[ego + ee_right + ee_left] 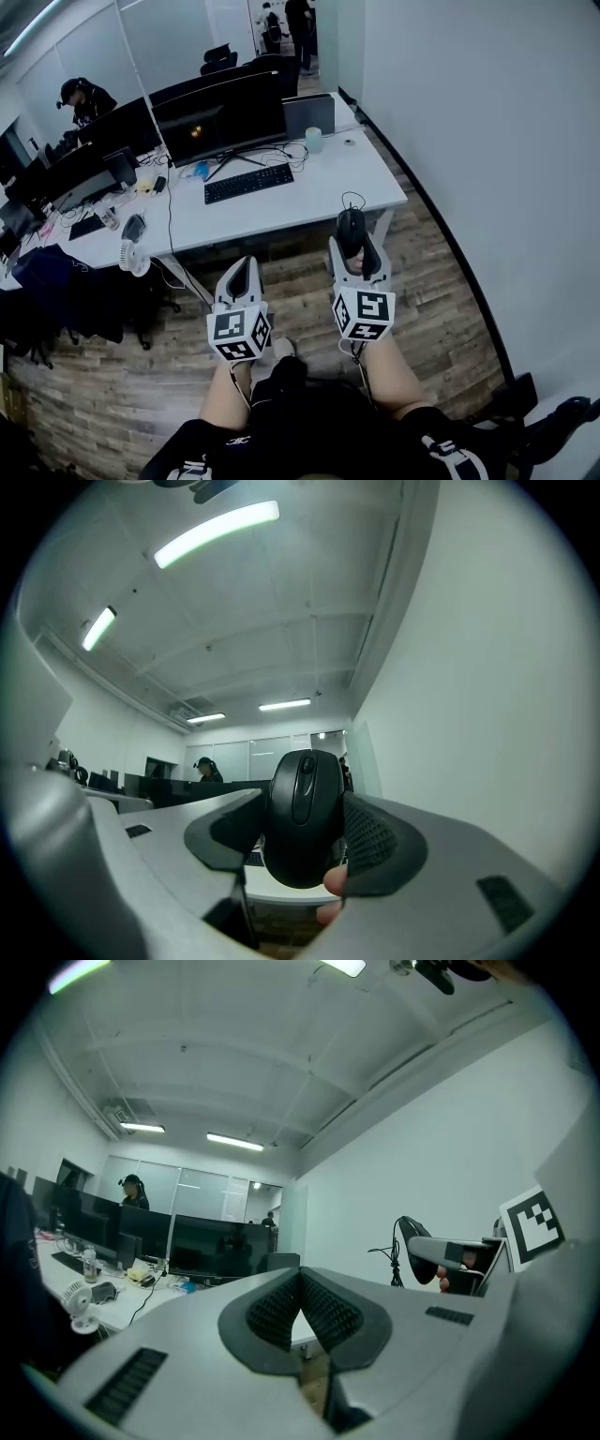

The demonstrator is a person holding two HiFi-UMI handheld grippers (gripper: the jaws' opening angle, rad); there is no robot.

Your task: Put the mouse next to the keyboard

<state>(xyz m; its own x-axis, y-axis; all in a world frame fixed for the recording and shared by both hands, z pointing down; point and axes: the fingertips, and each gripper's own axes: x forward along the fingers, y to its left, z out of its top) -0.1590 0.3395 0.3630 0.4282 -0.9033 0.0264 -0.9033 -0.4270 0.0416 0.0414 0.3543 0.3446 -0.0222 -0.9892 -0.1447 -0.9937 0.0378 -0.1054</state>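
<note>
Where the mouse is held: the black mouse (306, 808) is gripped nose-up between the jaws of the right gripper (302, 841), with its wheel turned toward that gripper's camera. It is carried in the air, off the bench (328, 192), and in the head view it is seen against the bench's near right corner.
Right jaws: they are spread wide and pressed against the two sides of the mouse.
Left jaws: on the left gripper (300, 1309) the ribbed pads are closed tip to tip.
Grippers: both are held side by side over the wooden floor (112, 394), short of the bench, with the left one a little nearer the person.
Cable: a thin dark cable (353, 199) is seen looping above the nose of the mouse.
Keyboard: the black keyboard (248, 182) is laid flat on the white bench, just in front of the foot of the monitor (220, 117). It is well apart from the mouse, farther away and to its left.
Bench top: a pale green cup (313, 140) is stood behind and to the right of the keyboard. Bare white surface is left between the keyboard's right end and the bench's right edge.
Surroundings: a white wall (469, 112) is seen along the right side. A person (84, 98) is seated at a far bench behind dark screens.
</note>
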